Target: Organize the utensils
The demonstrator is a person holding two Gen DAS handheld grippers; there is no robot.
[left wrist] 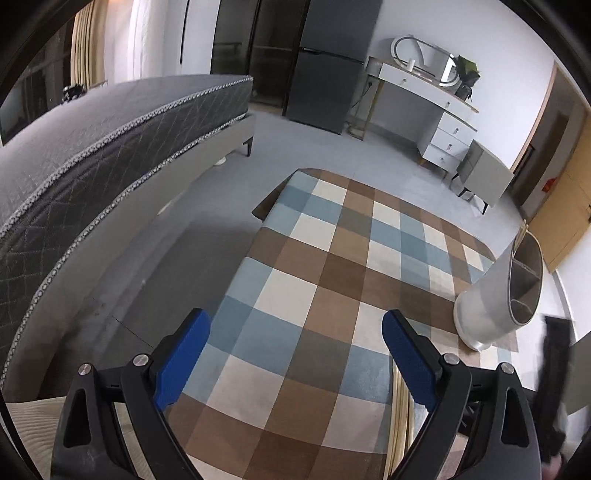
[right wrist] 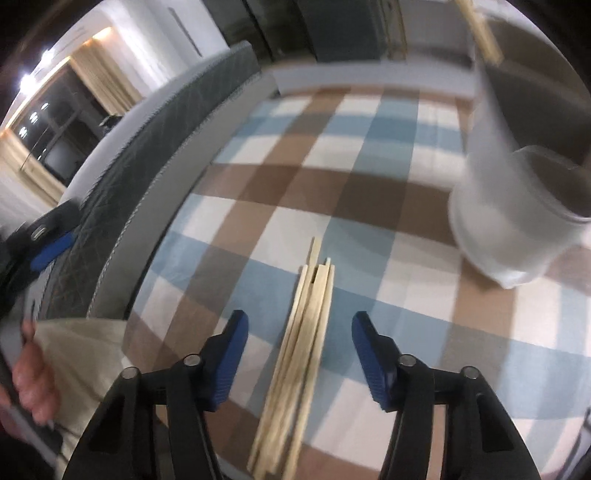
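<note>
A bundle of pale wooden chopsticks (right wrist: 295, 369) lies on the checked tablecloth (right wrist: 332, 166), running away from the camera. My right gripper (right wrist: 300, 319) is open and straddles the bundle; its blue pads stand clear of the sticks on both sides. A white utensil holder (right wrist: 495, 221) stands to the right, with a wooden stick (right wrist: 480, 29) poking out of its top. In the left wrist view my left gripper (left wrist: 295, 317) is open and empty above the cloth, the holder (left wrist: 491, 295) is to its right, and the chopsticks (left wrist: 400, 398) show beside its right finger.
A grey mattress on a bed (left wrist: 92, 147) runs along the table's left side. A white dresser (left wrist: 443, 122) and a dark cabinet stand across the floor. A hand (right wrist: 33, 380) and beige clothing (right wrist: 81, 354) sit at lower left. The picture is blurred.
</note>
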